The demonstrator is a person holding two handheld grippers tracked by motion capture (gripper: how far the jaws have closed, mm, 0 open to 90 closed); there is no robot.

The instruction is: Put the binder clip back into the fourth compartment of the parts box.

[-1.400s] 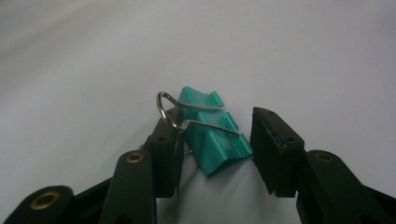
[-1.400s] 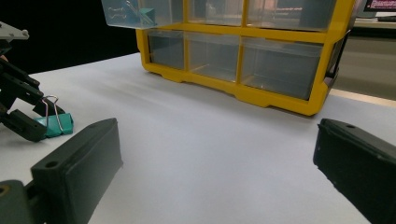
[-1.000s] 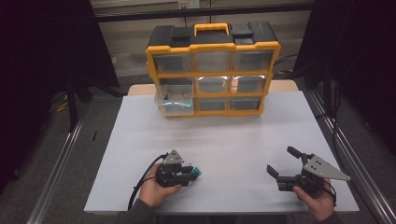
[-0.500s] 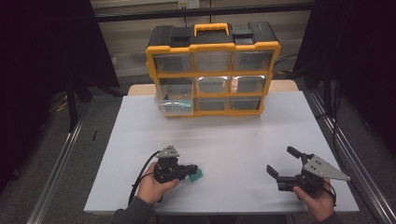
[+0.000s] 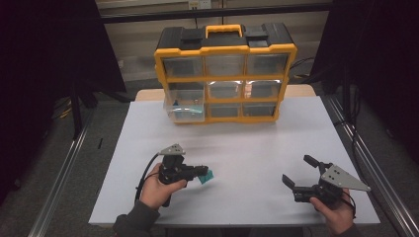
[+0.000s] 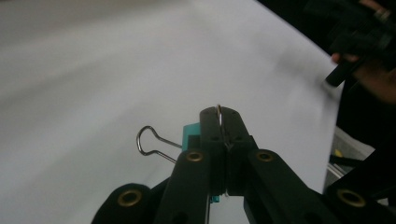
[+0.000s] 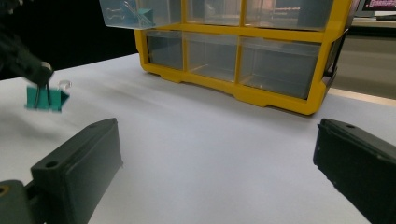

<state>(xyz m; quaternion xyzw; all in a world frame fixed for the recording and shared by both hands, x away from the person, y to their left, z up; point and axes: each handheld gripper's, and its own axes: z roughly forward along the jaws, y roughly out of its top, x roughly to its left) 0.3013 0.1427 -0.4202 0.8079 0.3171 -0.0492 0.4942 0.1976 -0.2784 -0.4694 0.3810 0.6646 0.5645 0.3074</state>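
Observation:
A teal binder clip [image 5: 207, 176] hangs just above the white table sheet [image 5: 247, 143], held by one wire handle. My left gripper [image 5: 199, 172] is shut on that handle, at the front left. In the left gripper view the jaws meet around the wire, my left gripper [image 6: 220, 122] has the teal clip body [image 6: 190, 134] beside it, and the other wire loop sticks out to the left. My right gripper [image 5: 298, 169] rests open at the front right with nothing between its jaws. The right gripper view shows the clip [image 7: 44, 99] dangling at far left, beyond my right gripper [image 7: 219, 149].
A yellow and black drawer organizer [image 5: 225, 74] stands at the back of the table. Its lower-left clear drawer [image 5: 185, 107] is pulled out, and a teal clip lies inside it. The white sheet's edges lie close to both hands at the front.
My left hand has lifted a little, and the teal clip has come up off the sheet with it. The right hand has stayed where it was.

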